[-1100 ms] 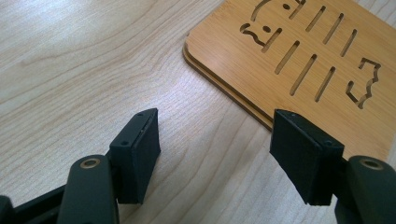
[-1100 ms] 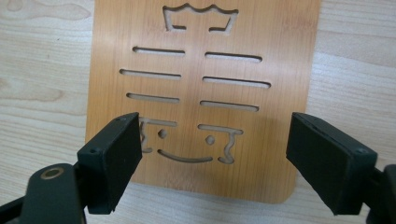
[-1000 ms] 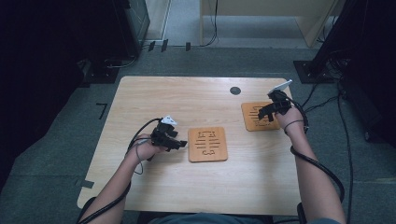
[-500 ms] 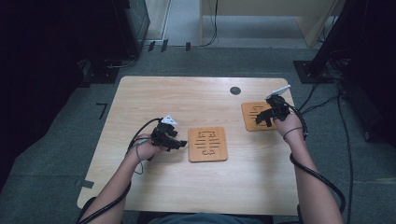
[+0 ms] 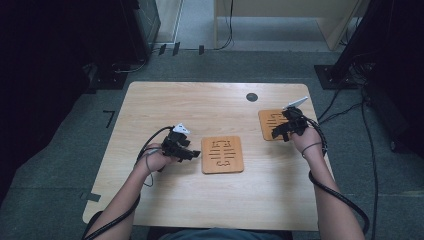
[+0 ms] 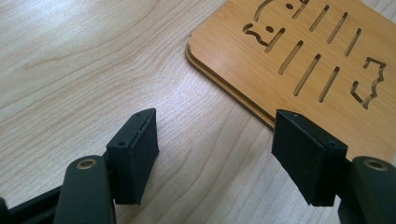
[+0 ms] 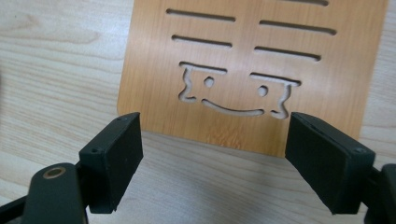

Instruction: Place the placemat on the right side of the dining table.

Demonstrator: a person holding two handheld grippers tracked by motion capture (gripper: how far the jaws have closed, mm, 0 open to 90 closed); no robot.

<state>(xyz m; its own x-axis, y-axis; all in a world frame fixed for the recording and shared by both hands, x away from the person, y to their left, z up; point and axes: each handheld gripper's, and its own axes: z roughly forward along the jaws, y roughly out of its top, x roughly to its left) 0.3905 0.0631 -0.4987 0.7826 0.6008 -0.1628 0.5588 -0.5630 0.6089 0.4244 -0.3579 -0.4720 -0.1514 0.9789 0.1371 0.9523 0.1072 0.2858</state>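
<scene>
Jaws of left gripper point(image 6: 215, 154) spread wide, gripping nothing, low over the table point(image 5: 210, 102); corner of a slotted wooden mat point(image 6: 299, 56) just ahead of its right jaw. Right gripper point(image 7: 212, 158) likewise wide apart and empty, second wooden mat point(image 7: 252, 70) just ahead, near edge between the jaws.

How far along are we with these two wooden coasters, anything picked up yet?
Nothing looks done yet: both coasters lie flat on the table. The left gripper sits open just beside the centre coaster, and the right gripper sits open at the edge of the far coaster. Neither holds anything. Grasping and moving them remains.
</scene>
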